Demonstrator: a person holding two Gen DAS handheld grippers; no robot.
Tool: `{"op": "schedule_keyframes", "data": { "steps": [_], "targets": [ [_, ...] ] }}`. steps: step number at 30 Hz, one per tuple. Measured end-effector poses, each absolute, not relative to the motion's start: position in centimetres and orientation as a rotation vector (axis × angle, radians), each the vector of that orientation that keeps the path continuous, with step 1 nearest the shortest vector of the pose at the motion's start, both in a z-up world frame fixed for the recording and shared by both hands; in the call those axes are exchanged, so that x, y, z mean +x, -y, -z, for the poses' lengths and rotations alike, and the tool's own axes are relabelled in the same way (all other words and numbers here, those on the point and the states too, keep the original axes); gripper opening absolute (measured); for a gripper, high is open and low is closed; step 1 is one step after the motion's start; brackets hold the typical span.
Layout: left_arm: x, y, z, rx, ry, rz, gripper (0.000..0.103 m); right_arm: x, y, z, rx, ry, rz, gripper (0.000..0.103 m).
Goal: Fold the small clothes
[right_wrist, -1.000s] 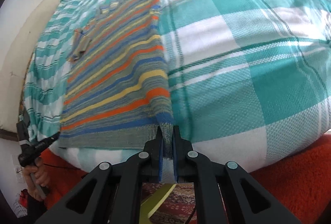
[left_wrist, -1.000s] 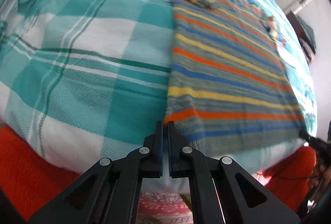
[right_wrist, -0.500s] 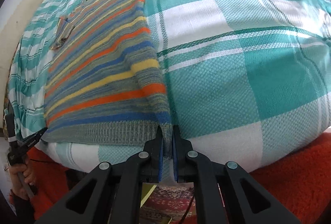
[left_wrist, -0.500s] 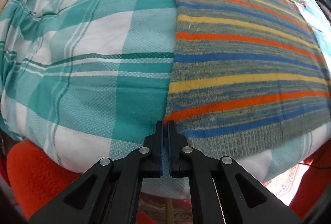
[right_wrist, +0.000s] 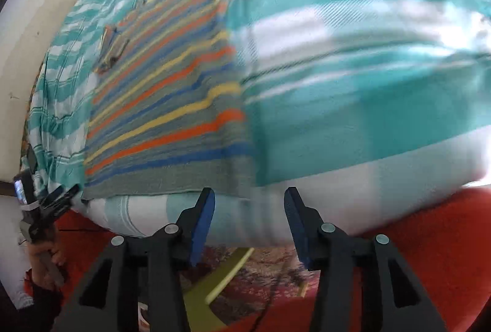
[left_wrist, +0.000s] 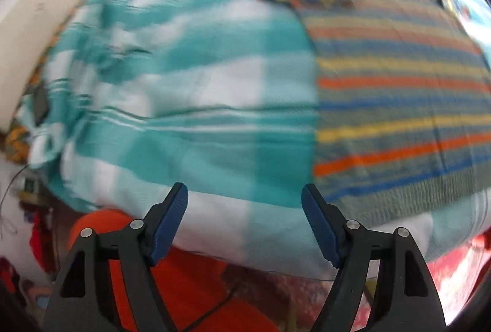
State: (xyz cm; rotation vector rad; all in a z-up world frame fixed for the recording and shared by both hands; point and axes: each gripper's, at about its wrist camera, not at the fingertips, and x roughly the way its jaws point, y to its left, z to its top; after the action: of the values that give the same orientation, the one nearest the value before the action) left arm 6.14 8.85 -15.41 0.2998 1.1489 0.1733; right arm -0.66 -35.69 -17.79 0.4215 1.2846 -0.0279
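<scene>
A small striped knit sweater [left_wrist: 399, 105] [right_wrist: 165, 105], grey with orange, yellow and blue bands, lies flat on a teal-and-white checked bedspread [left_wrist: 199, 105] [right_wrist: 368, 86]. Its ribbed hem runs along the bed's near edge. My left gripper [left_wrist: 245, 194] hovers just left of the hem's left corner, its jaws opening, with only bedspread between them. My right gripper [right_wrist: 249, 197] sits at the hem's right corner, jaws opening; the pads do not press on the knit. The left gripper [right_wrist: 58, 200], in a hand, also shows at the right wrist view's left edge. Both views are blurred.
An orange-red blanket [left_wrist: 190, 286] [right_wrist: 429, 255] hangs below the bed's edge. A patterned rug [right_wrist: 260, 270] with a yellow-green strip [right_wrist: 227, 276] lies on the floor. A pale wall [left_wrist: 46, 9] [right_wrist: 30, 40] borders the bed's far left side.
Both grippers were shut at the sweater's hem corners, the right one pinching the knit; now both have let go and spread open. The left view has swung leftward, with the sweater now right of its fingers.
</scene>
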Motion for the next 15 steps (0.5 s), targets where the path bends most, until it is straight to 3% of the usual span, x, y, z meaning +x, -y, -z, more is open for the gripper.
{"op": "schedule_keyframes", "data": {
  "steps": [3,8,15],
  "targets": [
    [7.2,-9.7,13.1,0.217,-1.077,-0.207,0.083,0.7,37.3,14.1,0.167,-1.215,0.134,0.048],
    [9.8,-6.7,12.9,0.143,-1.063,-0.18,0.083,10.9,36.3,10.3,-0.144,-1.053,0.023,0.048],
    [8.5,-4.2,14.5,0.197,-1.101,-0.167,0.083,25.9,29.4,15.9,-0.423,-0.97,-0.192,0.048]
  ]
}}
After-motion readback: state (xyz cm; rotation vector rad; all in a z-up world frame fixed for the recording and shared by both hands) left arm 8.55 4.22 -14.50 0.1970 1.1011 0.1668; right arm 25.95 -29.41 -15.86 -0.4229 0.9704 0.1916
